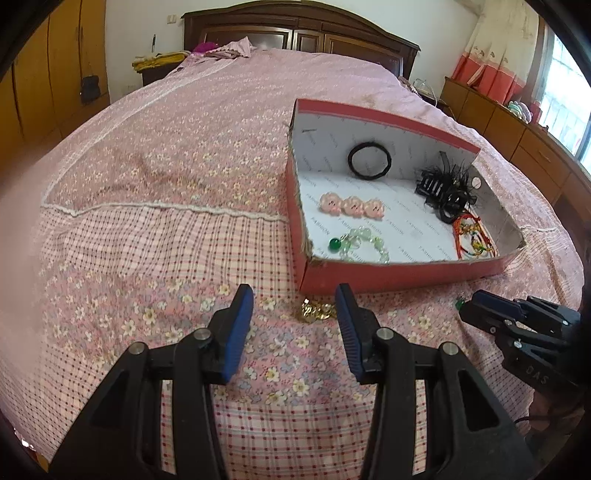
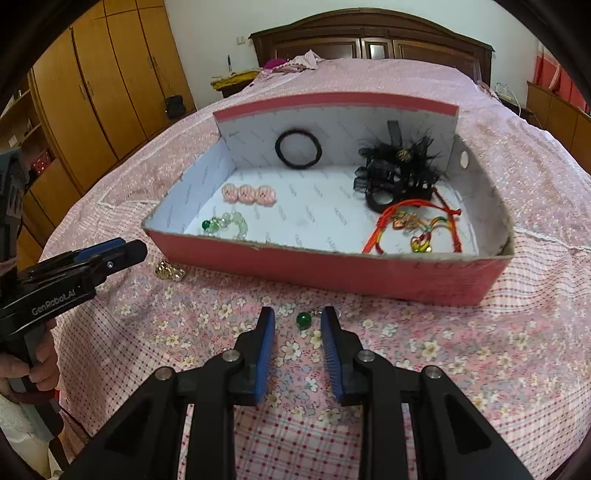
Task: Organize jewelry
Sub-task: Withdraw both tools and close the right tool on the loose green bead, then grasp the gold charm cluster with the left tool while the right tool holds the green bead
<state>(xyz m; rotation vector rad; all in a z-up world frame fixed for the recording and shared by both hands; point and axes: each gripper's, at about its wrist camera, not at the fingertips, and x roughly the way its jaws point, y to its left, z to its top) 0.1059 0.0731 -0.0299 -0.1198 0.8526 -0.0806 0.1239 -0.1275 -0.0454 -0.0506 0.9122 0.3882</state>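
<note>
Red box on bed: landmark. Before it, left gripper gapes wide, empty, near gold chain; right gripper half-open, empty, astride green bead.

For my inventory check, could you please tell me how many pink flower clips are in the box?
3: pink flower clips lie in a touching row on the floor of the red box, left side, behind the green bead bracelet. None seems hidden.

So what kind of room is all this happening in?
A bedroom in someone's home, by the look of it. The work surface is a bed under a pink floral cover, with a dark wooden headboard behind it, tall wooden wardrobes along one wall, and a curtained window.
</note>
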